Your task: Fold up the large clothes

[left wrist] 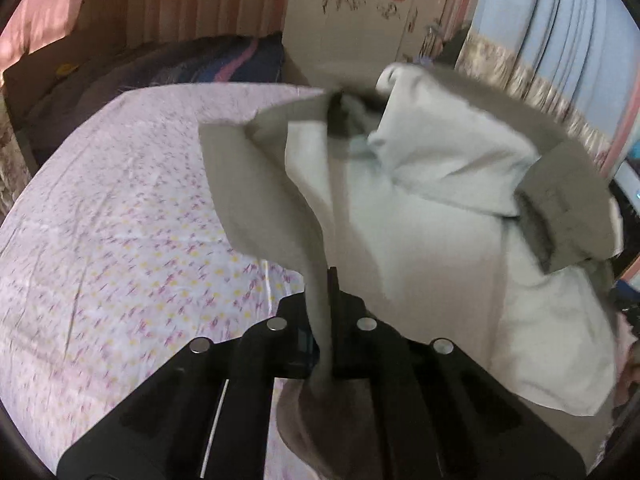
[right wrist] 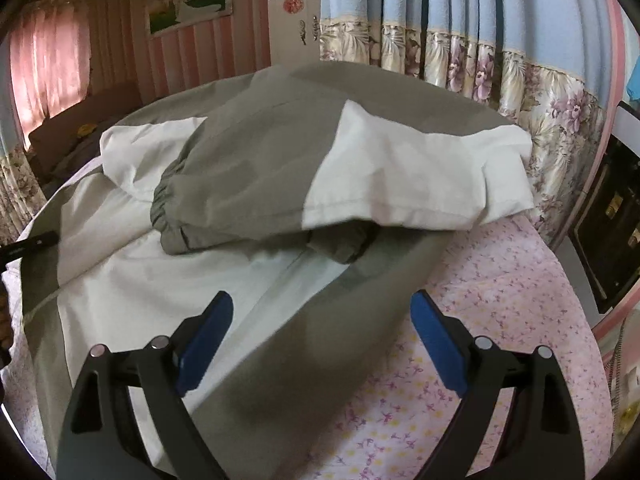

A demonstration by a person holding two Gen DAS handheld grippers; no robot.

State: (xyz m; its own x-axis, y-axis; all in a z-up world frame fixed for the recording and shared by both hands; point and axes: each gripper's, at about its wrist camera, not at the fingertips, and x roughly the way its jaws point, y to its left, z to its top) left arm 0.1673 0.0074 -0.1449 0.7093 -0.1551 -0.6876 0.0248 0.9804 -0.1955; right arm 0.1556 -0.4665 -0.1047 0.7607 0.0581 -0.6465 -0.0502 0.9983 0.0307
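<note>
A large olive-grey and white jacket (right wrist: 256, 168) lies on a bed with a pink flowered sheet (right wrist: 500, 300). Its sleeves are folded across the body, elastic cuffs toward the middle. In the left wrist view my left gripper (left wrist: 326, 280) is shut on an olive edge of the jacket (left wrist: 440, 200), and the cloth rises in a raised fold from the jaws. My right gripper (right wrist: 320, 320) stands open just above the jacket's lower olive panel, its blue pads (right wrist: 208, 336) apart with cloth beneath them and nothing pinched.
The flowered sheet (left wrist: 120, 240) spreads to the left of the jacket. A dark blanket (left wrist: 192, 64) lies at the bed's far end. Blue floral curtains (right wrist: 460, 40) and a dark cabinet (right wrist: 612, 220) stand to the right.
</note>
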